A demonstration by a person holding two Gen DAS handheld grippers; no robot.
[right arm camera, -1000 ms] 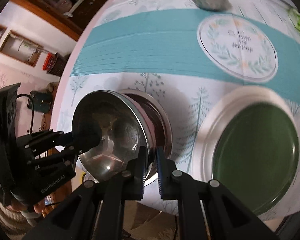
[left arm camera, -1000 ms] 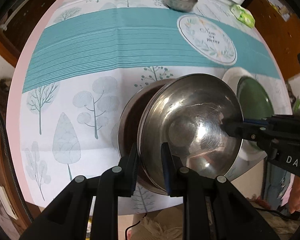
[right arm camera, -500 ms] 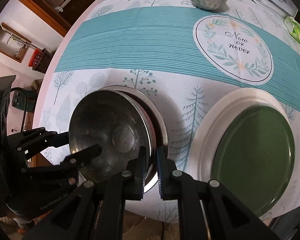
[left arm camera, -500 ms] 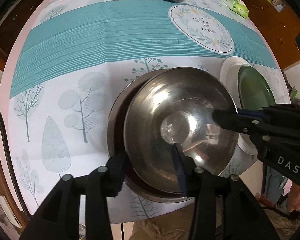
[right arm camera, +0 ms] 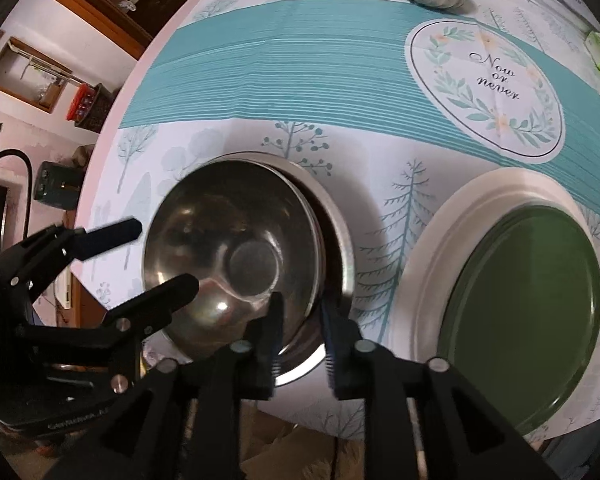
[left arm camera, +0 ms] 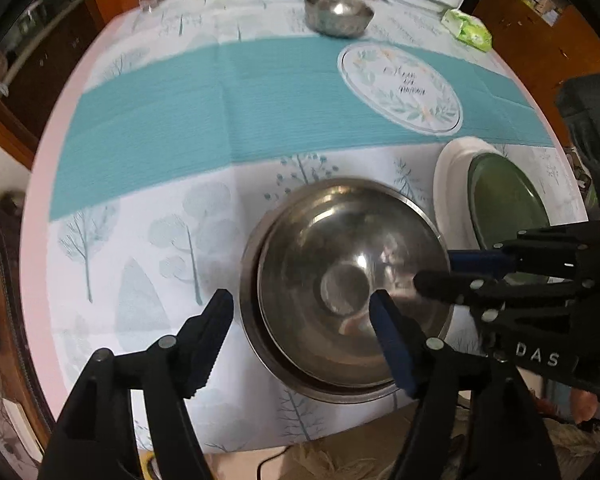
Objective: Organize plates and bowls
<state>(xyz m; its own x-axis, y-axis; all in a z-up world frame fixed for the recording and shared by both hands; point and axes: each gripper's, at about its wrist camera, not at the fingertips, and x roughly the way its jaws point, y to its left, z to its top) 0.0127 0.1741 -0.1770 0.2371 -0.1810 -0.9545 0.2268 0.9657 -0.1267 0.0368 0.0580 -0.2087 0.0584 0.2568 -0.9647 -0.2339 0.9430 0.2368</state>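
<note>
Two steel bowls sat nested on the worktop (left arm camera: 148, 128) under its teal tree-print cloth, directly below both tools: the inner bowl (left arm camera: 348, 280) rested in the larger outer bowl (left arm camera: 248, 304), pushed toward the outer bowl's left side in the right wrist view. Beyond the right tool's right finger lay the white plate (right arm camera: 428, 280), and on it the green plate (right arm camera: 520, 312). Far ahead of both tools, past the printed round emblem (right arm camera: 488, 84), stood a small steel bowl (left arm camera: 338, 14).

The left tool (left arm camera: 302, 308) had just been opening and stood wide, its jaws astride the near-left rims of the nested bowls, one finger outside over the cloth and one above the inner bowl, pressing on nothing. The right tool (right arm camera: 302, 326) had also just been opening; its gap was narrow, the two rims lying between its fingers, and no pad was seen pressing on them.
</note>
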